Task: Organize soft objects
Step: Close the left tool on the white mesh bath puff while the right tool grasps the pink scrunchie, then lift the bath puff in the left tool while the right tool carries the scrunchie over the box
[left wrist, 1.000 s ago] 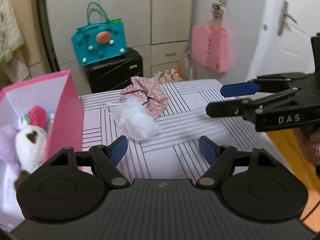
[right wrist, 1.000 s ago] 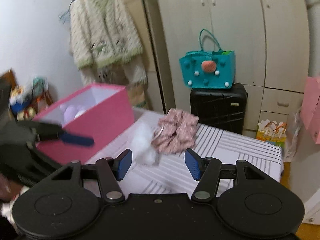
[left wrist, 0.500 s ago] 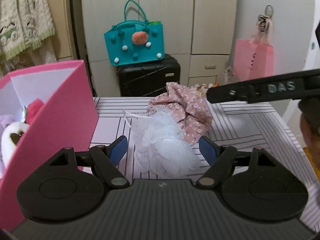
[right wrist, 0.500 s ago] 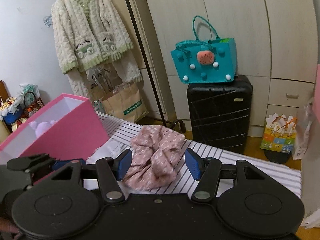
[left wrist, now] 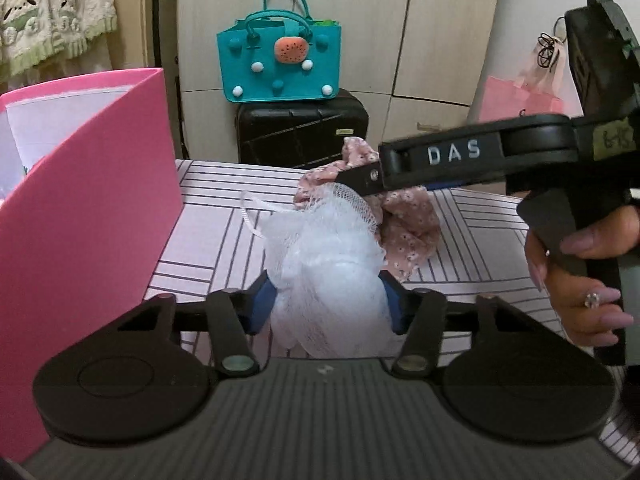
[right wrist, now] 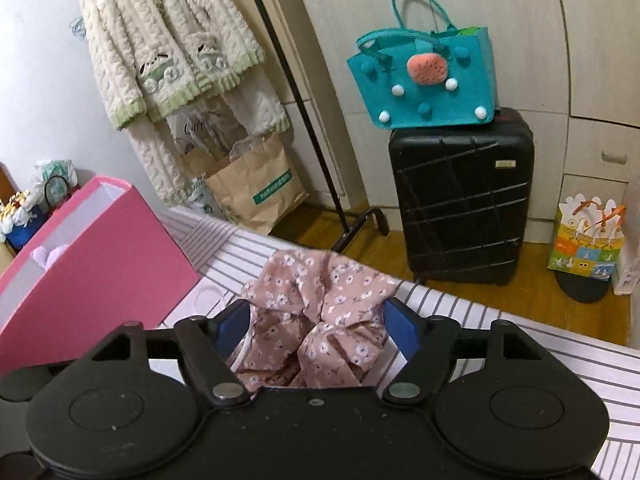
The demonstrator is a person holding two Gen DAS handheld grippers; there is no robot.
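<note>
A white mesh bath puff [left wrist: 328, 264] lies on the striped table [left wrist: 216, 224]. My left gripper [left wrist: 327, 300] has it between its blue pads, and its jaws are closing and pressing its sides. Behind the puff lies a pink floral cloth [left wrist: 408, 224]. In the right wrist view the same floral cloth [right wrist: 316, 312] fills the gap of my right gripper [right wrist: 318, 320], whose jaws are opening around it. In the left wrist view one of the right gripper's fingers [left wrist: 440, 156] reaches over the cloth. A pink box [left wrist: 100, 220] stands at the left.
The pink box [right wrist: 100, 272] holds a purple plush toy [right wrist: 50, 254]. A teal bag [left wrist: 280, 66] sits on a black suitcase [right wrist: 460, 200] behind the table [right wrist: 500, 320]. A knitted cardigan [right wrist: 168, 44] hangs on a rack, with a paper bag [right wrist: 252, 184] below. A hand [left wrist: 580, 276] holds the right gripper.
Both grippers moved forward and down to the table. The left jaws narrowed onto the white puff. The right jaws widened around the floral cloth.
</note>
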